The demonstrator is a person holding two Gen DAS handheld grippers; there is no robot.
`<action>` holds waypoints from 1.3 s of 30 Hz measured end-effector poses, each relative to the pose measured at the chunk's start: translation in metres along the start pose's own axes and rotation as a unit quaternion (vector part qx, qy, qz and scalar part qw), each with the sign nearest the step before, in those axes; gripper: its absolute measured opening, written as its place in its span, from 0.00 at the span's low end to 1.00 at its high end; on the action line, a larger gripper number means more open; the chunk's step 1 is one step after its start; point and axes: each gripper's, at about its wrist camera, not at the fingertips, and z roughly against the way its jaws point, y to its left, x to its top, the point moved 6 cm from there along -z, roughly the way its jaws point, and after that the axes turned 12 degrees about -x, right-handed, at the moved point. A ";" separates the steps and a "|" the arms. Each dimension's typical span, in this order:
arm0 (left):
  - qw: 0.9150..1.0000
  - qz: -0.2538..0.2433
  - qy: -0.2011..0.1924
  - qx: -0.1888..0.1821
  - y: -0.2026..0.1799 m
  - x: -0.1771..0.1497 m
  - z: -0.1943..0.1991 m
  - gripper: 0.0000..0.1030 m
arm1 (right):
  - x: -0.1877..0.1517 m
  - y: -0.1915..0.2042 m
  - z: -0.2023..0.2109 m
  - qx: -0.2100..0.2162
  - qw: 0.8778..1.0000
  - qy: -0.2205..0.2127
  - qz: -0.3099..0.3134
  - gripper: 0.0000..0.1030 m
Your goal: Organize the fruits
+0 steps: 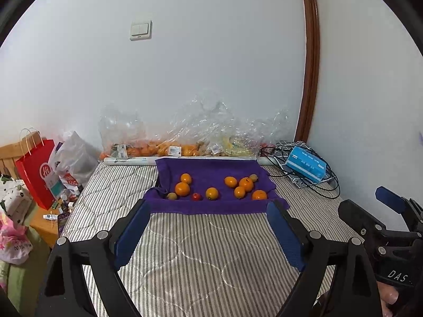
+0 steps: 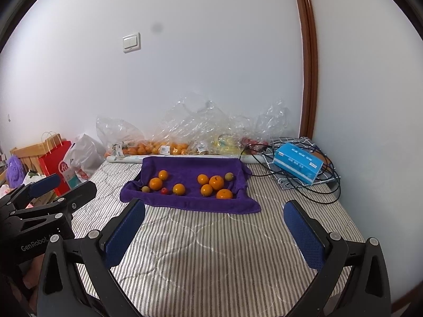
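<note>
A purple towel [image 1: 208, 166] [image 2: 185, 166] lies on the striped bed, draped over a shallow tray. On it sit several oranges [image 1: 182, 189] [image 2: 216, 182], two small greenish-brown fruits [image 1: 171, 196] [image 2: 229, 176] and one small red fruit [image 1: 196, 196] [image 2: 164, 191]. One cluster lies left, another right. My left gripper [image 1: 208, 235] hovers over the bed, short of the towel's near edge, open and empty. My right gripper [image 2: 214, 235] stands beside it to the right, also open with nothing between its blue pads.
Clear plastic bags of oranges [image 1: 158, 148] and other fruit line the wall behind the towel. A blue box [image 1: 308, 165] and black cables [image 2: 317, 192] lie at the back right. A red paper bag [image 1: 37, 171] and clutter stand left of the bed.
</note>
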 end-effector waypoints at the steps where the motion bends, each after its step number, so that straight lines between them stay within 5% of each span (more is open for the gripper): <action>1: 1.000 0.000 0.001 0.001 0.001 0.000 0.000 0.87 | 0.000 0.000 0.000 0.001 1.000 0.000 0.000 1.00; 39: 1.000 0.001 0.001 0.003 0.003 -0.001 0.003 0.87 | -0.002 0.000 -0.001 -0.004 1.000 0.003 0.005 1.00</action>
